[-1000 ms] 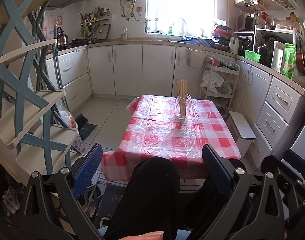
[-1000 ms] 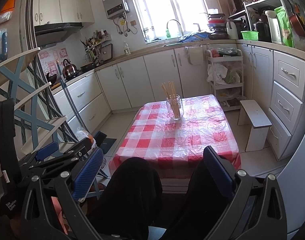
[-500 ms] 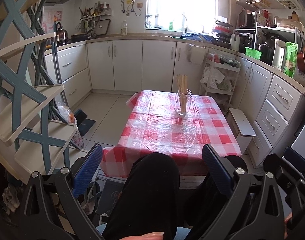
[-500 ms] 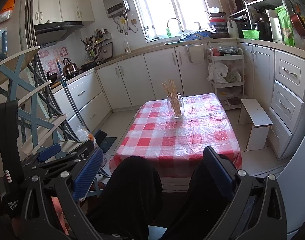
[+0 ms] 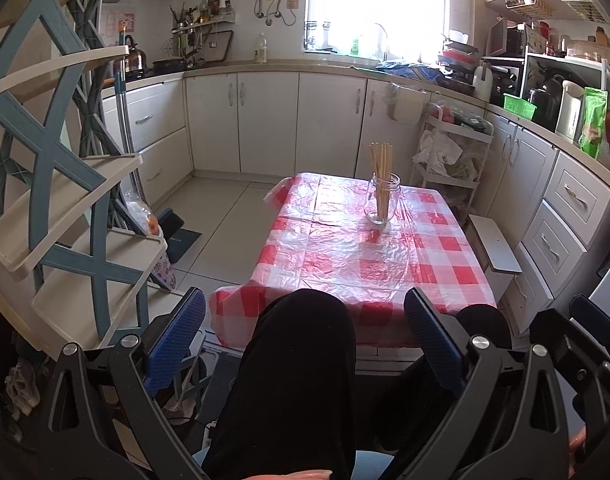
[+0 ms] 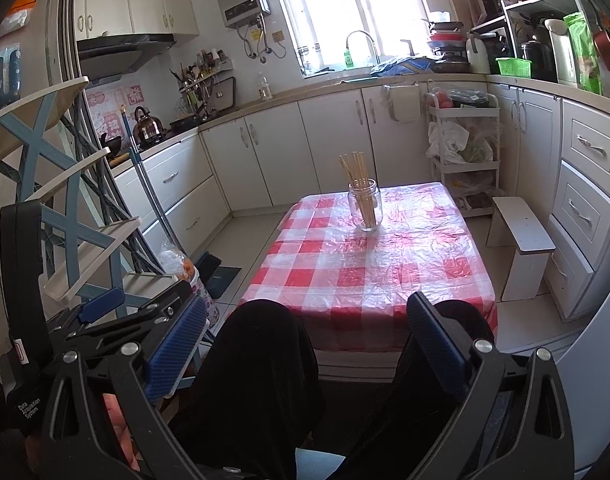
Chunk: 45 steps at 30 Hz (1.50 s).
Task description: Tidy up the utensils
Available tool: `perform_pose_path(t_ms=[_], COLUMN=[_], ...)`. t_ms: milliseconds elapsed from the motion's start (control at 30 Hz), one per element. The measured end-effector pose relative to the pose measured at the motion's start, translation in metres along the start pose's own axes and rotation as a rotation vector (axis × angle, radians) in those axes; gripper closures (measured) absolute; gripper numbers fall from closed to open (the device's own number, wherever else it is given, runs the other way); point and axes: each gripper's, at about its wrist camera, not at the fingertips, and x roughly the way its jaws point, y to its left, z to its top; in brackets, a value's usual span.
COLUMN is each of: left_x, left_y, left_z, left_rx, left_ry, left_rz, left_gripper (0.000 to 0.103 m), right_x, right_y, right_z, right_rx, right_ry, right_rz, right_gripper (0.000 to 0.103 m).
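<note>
Since every pale wooden chopstick [image 5: 380, 178] already stands bundled in the clear glass jar [image 5: 382, 203] on the red-checked plastic tablecloth [image 5: 369, 256], both spread-wide, empty grippers, left [image 5: 305, 340] and right [image 6: 305, 338], above the person's dark-trousered knees [image 5: 301, 344], should simply stay clear of the jar.

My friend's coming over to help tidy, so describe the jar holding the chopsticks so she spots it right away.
Look at the low table with the red and white checked cloth in the middle of the kitchen. Toward its far end stands a clear glass jar with chopsticks upright inside; nothing else is visible on the cloth.
</note>
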Motion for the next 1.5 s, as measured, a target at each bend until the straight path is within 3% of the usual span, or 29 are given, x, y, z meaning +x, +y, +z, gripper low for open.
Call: perform_pose_path(t_ms=[633, 900, 1500], left_x=[0.021, 0.018, 0.008], left_y=[0.045, 0.054, 0.016], left_z=[-0.001, -0.001, 0.002], left_rx=[-0.076, -0.092, -0.012], left_ry=[0.035, 0.017, -0.011], left_rz=[0.031, 0.035, 0.018], left_gripper=[0.007, 0.007, 0.007], right_x=[0.038, 0.035, 0.015], right_y=[0.048, 0.061, 0.027], right_z=[0.000, -0.002, -0.004], right_rx=[-0.092, -0.117, -0.053], right_ry=[0.053, 0.028, -0.007], right_rz=[0.034, 0.040, 0.008], right_gripper=[0.007, 0.007, 0.007])
